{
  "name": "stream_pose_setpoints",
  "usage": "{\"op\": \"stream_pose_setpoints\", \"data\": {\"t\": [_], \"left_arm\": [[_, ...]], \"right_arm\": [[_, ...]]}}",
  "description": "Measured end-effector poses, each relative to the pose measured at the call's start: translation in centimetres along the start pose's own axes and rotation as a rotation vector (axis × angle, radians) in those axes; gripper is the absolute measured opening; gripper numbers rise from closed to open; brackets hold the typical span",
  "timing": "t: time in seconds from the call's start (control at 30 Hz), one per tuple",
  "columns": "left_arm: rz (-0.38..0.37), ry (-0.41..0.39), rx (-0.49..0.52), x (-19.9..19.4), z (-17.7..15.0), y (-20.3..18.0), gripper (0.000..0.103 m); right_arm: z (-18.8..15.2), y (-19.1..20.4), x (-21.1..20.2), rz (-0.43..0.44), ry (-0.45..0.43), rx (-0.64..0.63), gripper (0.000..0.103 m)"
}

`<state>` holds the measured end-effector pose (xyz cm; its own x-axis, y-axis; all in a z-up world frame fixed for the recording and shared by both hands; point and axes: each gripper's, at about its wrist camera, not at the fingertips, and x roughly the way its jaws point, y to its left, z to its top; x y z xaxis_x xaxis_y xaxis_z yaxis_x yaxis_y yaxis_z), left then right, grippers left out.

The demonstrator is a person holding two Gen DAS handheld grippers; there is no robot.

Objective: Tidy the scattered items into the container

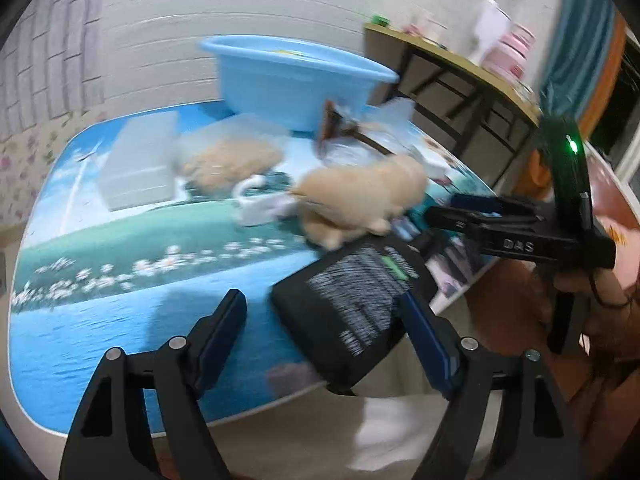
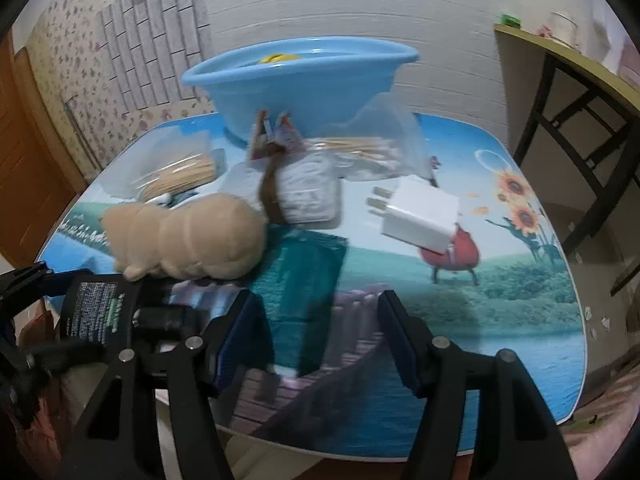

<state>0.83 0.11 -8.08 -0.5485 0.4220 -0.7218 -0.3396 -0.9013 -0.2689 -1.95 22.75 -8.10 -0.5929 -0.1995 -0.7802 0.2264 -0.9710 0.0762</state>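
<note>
both fisheye views are evenly lit by soft, fairly bright indoor light; we cannot place its source. we see strong barrel distortion: the brick wall bows and dark vignette fills the corners. the left wrist view shows heavy motion blur; the plush toy and the print on the black box are smeared. the right wrist view is sharper, though soft. the glossy table carries faint reflections and soft shadows under the fingers.
</note>
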Motion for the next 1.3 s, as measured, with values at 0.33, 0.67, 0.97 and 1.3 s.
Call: {"op": "stream_pose_setpoints", "data": {"t": [0.33, 0.67, 0.97, 1.3], "left_arm": [[0.06, -0.011, 0.047, -1.0, 0.0, 0.1, 0.079], [0.108, 0.051, -0.027, 0.4, 0.9, -2.6, 0.094], [0.154, 0.109, -0.088, 1.9, 1.4, -5.1, 0.103], [0.249, 0.117, -0.065, 3.4, 1.3, -5.4, 0.103]], "right_arm": [[0.0, -1.4, -0.3, -0.031, 0.002, 0.043, 0.066], [-0.3, -0.9, -0.3, -0.01, 0.003, 0.032, 0.066], [-0.3, -1.2, -0.2, 0.006, -0.012, 0.018, 0.066], [-0.5, -1.6, -0.4, 0.026, -0.02, 0.016, 0.066]]}}
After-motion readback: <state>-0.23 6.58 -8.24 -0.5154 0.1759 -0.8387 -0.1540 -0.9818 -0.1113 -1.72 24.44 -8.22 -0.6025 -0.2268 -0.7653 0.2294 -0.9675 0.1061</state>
